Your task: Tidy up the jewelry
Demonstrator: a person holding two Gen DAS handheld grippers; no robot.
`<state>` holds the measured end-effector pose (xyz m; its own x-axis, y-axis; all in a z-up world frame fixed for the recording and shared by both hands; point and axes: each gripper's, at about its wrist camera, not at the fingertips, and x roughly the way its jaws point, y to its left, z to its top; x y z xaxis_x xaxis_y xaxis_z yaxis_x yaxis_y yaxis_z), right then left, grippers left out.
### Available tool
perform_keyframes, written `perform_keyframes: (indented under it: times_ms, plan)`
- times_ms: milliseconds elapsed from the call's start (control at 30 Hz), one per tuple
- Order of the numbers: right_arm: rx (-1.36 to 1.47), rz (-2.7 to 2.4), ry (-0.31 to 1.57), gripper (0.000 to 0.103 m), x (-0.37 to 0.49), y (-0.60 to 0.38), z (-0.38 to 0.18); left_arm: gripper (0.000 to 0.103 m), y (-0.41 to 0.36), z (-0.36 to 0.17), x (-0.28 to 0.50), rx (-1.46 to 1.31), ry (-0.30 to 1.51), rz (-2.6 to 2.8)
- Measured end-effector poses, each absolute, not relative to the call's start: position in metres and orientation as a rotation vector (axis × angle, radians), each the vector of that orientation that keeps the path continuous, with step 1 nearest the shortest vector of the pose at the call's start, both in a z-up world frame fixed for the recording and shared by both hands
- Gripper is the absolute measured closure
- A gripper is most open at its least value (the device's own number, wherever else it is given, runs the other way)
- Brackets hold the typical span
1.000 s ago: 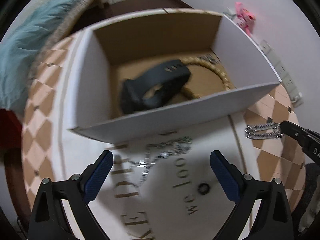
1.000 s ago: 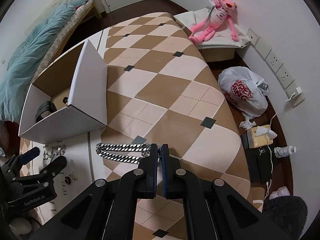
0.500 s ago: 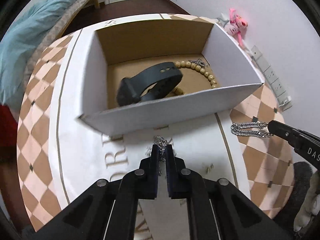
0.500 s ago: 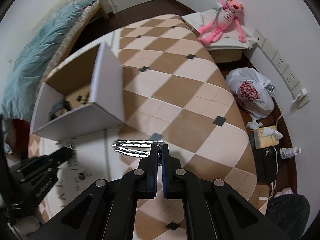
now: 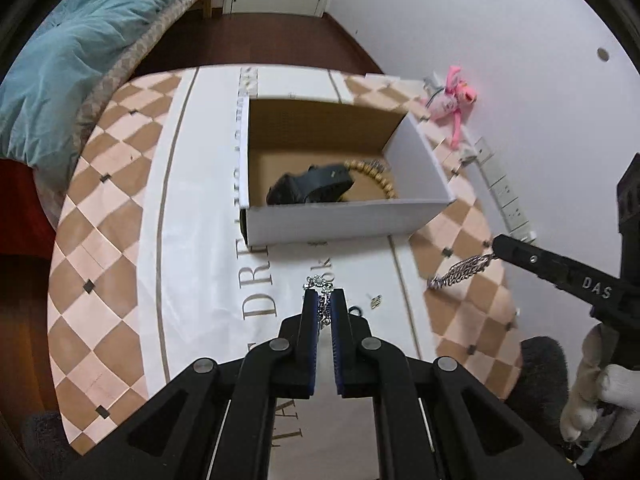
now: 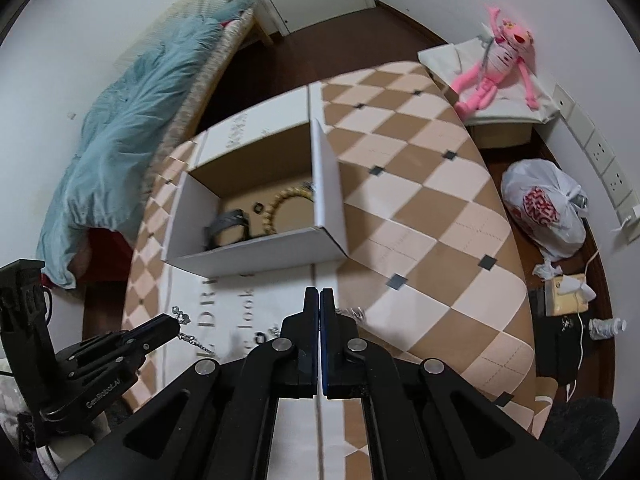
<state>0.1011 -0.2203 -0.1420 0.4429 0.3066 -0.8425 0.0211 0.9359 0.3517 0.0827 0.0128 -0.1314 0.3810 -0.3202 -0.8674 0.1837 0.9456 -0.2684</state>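
Left wrist view: my left gripper (image 5: 324, 300) is clenched on a thin chain (image 5: 319, 282) short of the box (image 5: 344, 222); right wrist view: my right gripper (image 6: 320, 300) grips the heavy chain (image 6: 357, 312), so both need carrying over the box wall next.

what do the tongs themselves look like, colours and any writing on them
Both tongs are matte black plastic linkages with round silver rivets and blue pads inside the fingers. The left tongs show white "GenRobot.AI" lettering from the right wrist view; the right tongs read "DAS" in the left wrist view. A white-gloved hand holds the right.
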Motion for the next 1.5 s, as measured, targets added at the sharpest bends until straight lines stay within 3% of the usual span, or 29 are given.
perform_keyframes:
  times_ms: [467,633,733,767,833,867,900,1267,1333,1367,1400,1467,1500]
  plan:
    - [0.303,0.282,0.948,0.103,0.129,-0.204,-0.042,0.101,0.019,-0.038,0.112,-0.175,0.957,-0.386]
    - [0.316,0.276,0.928,0.103,0.132,-0.204,-0.037,0.098,0.024,-0.049,0.113,-0.157,0.984,-0.300]
    - [0.332,0.263,0.955,0.103,0.126,-0.207,-0.053,0.091,0.025,-0.081,0.108,-0.114,1.039,-0.233]
    - [0.346,0.256,0.976,0.103,0.123,-0.210,-0.065,0.083,0.025,-0.092,0.105,-0.105,1.050,-0.214]
    - [0.357,0.240,1.014,0.103,0.116,-0.213,-0.085,0.053,0.026,-0.110,0.101,-0.083,1.069,-0.170]
    - [0.360,0.233,1.027,0.103,0.114,-0.215,-0.093,0.023,0.026,-0.124,0.100,-0.072,1.089,-0.147]
    - [0.364,0.225,1.050,0.103,0.110,-0.217,-0.105,0.014,0.026,-0.132,0.099,-0.072,1.101,-0.144]
    - [0.409,0.110,1.190,0.103,0.080,-0.244,-0.189,0.015,-0.012,-0.205,0.094,0.025,1.212,-0.160]
    - [0.412,0.099,1.195,0.103,0.078,-0.247,-0.193,0.029,-0.017,-0.211,0.094,0.032,1.211,-0.176]
    - [0.414,0.096,1.196,0.103,0.078,-0.248,-0.193,0.041,-0.021,-0.210,0.093,0.057,1.191,-0.168]
    - [0.416,0.093,1.197,0.103,0.077,-0.250,-0.194,0.064,-0.023,-0.209,0.093,0.071,1.179,-0.171]
    - [0.418,0.090,1.195,0.103,0.077,-0.251,-0.193,0.094,-0.025,-0.206,0.091,0.079,1.158,-0.178]
    - [0.422,0.094,1.194,0.103,0.078,-0.251,-0.192,0.098,-0.023,-0.205,0.091,0.064,1.160,-0.182]
